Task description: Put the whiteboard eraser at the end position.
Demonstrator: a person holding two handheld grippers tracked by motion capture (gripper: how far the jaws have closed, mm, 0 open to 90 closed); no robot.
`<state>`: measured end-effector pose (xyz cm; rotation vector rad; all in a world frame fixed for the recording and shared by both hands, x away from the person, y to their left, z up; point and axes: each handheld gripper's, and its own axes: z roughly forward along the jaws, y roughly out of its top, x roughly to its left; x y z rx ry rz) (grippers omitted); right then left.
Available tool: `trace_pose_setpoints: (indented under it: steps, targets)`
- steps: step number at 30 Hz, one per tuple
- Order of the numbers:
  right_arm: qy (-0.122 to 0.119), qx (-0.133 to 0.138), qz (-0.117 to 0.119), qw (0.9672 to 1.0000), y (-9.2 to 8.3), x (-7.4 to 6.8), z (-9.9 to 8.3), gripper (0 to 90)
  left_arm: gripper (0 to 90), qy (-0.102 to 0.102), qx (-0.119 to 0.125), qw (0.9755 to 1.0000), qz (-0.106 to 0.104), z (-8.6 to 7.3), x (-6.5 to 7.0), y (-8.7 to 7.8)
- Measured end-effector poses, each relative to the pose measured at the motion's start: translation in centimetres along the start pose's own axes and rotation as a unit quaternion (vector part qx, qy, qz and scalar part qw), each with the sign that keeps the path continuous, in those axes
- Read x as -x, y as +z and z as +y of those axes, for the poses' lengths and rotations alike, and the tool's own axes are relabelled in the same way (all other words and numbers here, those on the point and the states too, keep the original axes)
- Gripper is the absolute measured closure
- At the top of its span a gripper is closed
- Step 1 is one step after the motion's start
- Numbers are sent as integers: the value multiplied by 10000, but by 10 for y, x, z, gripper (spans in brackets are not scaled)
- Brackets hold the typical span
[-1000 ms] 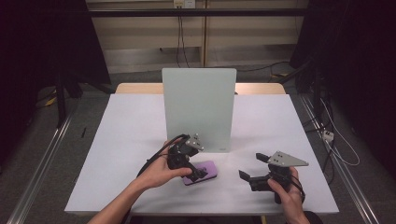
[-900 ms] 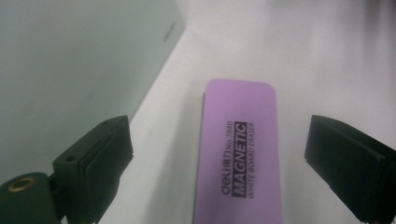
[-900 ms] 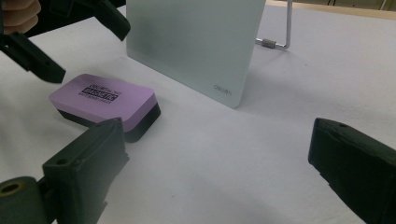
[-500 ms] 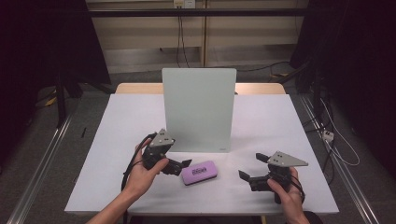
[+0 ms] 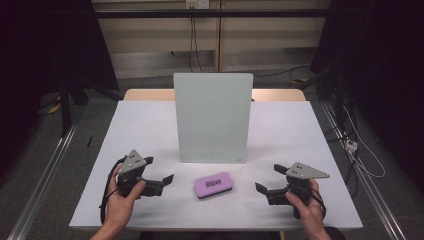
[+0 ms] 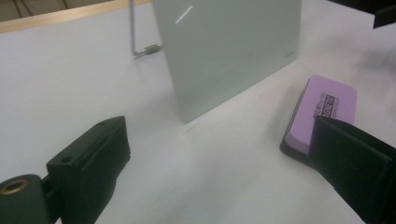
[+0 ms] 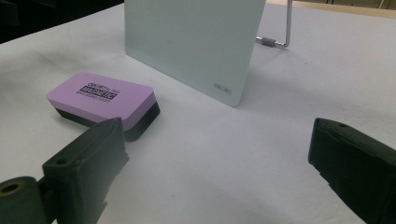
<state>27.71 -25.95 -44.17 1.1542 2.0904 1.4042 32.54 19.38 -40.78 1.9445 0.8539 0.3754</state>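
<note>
High view, left tool (image 5: 167, 181) and right tool (image 5: 268, 181) both gaping, empty, flanking purple eraser (image 5: 213, 184)

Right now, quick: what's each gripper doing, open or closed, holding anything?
Left gripper: open, holding nothing; the purple eraser lies on the table beside it.
Right gripper: open, holding nothing.

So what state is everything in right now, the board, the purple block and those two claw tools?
Glass board: upright on its metal stand, surface blank.
Purple magnetic eraser: flat on the white table, label up, untouched.
Left gripper: open, empty, beside the eraser.
Right gripper: open, empty, apart from the eraser.
</note>
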Motion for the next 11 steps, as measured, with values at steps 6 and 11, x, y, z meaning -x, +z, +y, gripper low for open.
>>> trace_pose_setpoints:
  steps: [6,11]
  targets:
    - [23,-4,-27,10000,0,0,0,40,54,-259,230,9993,123,-16,-7,-10]
    - [64,-2,-82,9999,-1,1,-1,40,53,-317,349,9987,212,-23,-10,-17]
